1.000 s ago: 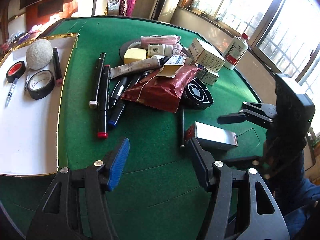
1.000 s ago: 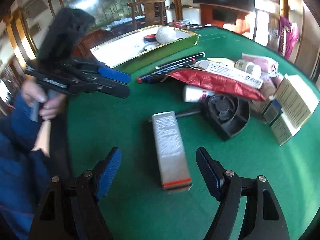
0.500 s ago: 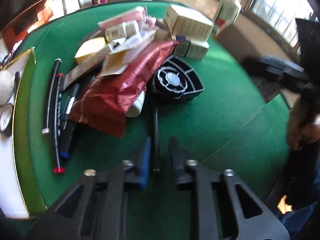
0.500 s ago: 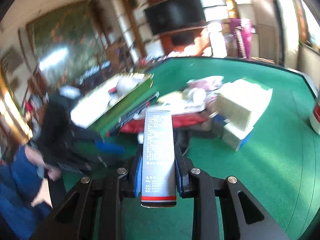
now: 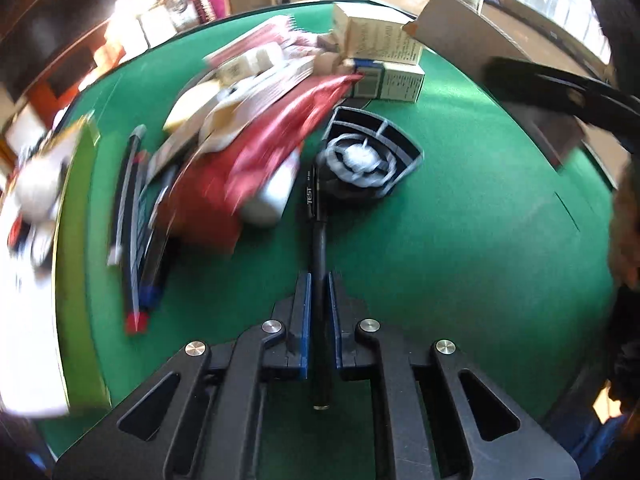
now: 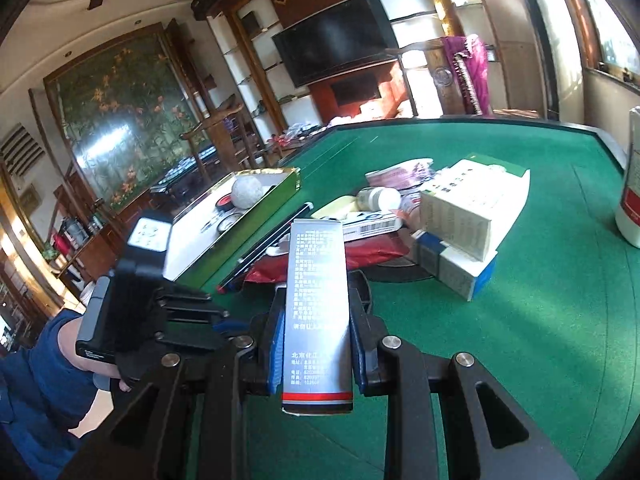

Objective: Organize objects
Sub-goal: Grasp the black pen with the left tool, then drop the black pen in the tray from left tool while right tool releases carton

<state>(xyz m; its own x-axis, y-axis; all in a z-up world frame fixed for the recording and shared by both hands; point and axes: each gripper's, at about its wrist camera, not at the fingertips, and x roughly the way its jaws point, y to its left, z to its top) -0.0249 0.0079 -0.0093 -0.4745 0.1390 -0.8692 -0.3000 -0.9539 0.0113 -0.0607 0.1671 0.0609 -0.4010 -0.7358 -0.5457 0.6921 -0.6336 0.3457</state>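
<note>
- The black pen (image 5: 318,240) lies along the middle line of the left gripper (image 5: 318,280); its far end touches the black fan-shaped part (image 5: 370,160), and its near end reaches back past the blue pads (image 5: 306,320).
- The left gripper is low over the green table (image 5: 460,260), pointing forward at the pile, and its jaws are closed on the pen from both sides.
- The silver box (image 6: 316,308) stands lengthwise between the fingers of the right gripper (image 6: 316,312), with the red-striped end toward the camera.
- The right gripper is raised above the table and nearly level; its jaws clamp the box on its two long sides.
- Behind the pen, a red foil bag (image 5: 256,160) lies over a white tube (image 5: 276,192), with the markers (image 5: 136,220) to the left.
- Cardboard boxes (image 6: 460,220) are stacked at the right of the pile.
- The tray (image 6: 256,216) with a grey ball (image 6: 247,192) stands farther left.
</note>
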